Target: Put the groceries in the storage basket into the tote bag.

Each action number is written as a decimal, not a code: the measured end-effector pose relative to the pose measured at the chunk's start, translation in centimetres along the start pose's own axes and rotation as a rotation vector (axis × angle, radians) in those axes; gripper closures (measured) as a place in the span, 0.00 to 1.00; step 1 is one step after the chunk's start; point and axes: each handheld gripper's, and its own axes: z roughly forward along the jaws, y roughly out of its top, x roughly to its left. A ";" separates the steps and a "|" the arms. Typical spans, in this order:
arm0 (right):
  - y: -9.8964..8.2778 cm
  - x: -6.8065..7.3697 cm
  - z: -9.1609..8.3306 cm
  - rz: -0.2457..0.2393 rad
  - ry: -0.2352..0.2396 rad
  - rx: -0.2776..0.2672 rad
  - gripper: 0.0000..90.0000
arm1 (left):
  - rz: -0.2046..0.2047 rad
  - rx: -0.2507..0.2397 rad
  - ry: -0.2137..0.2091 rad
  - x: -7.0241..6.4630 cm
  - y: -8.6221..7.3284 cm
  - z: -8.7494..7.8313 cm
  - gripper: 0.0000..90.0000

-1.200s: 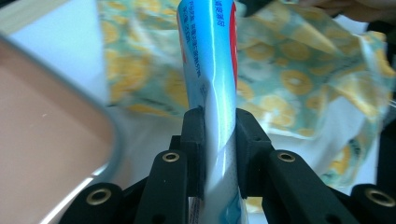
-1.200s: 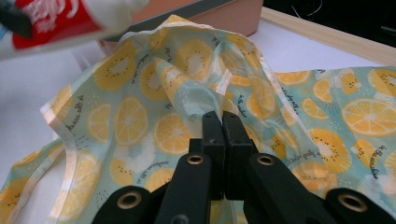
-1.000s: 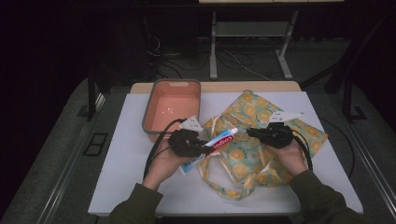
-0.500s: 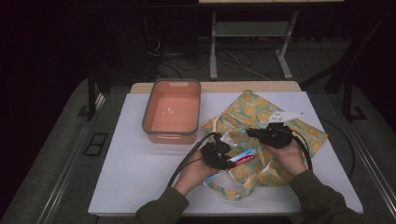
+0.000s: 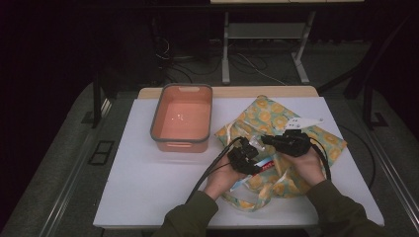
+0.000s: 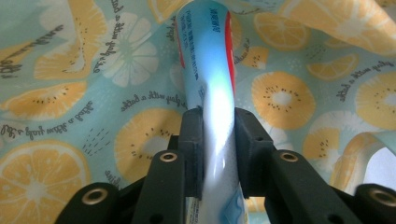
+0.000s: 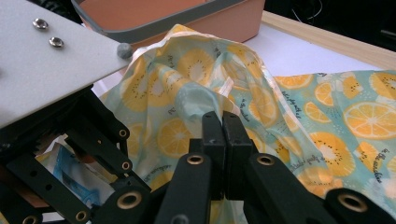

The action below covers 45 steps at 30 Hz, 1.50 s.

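Toothpaste tube [image 6: 208, 70] pinched in left gripper [image 6: 219, 135], over fruit-print bag [image 5: 276, 148].
Right gripper [image 7: 223, 135] pressed together on bag fabric; orange tray [image 5: 170, 143] far left.

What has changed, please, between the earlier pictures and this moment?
The left hand-held gripper, shut on the toothpaste tube, carried it rightward onto the fruit-print bag; its jaws have just opened slightly. The right hand-held gripper stays clamped on the bag's edge; the orange tub is unmoved.

Table, white top [image 5: 148, 197]
Wooden strip along far edge; bears an orange tray [image 5: 182, 122] with grey rim, empty; fruit-print cloth bag [image 5: 267, 114] lying just beside it.
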 end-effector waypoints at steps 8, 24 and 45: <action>0.0 0.1 0.1 -0.004 0.000 0.003 0.99 | 0.007 -0.082 0.007 -0.1 -1.1 -3.0 0.46; 0.0 0.3 0.3 -0.006 -0.002 0.011 0.99 | -0.031 -0.029 -0.018 -0.7 -8.1 -5.0 0.57; 0.0 0.4 0.3 -0.011 -0.001 0.008 0.99 | -0.018 -0.071 -0.003 -0.8 -5.8 -5.0 1.00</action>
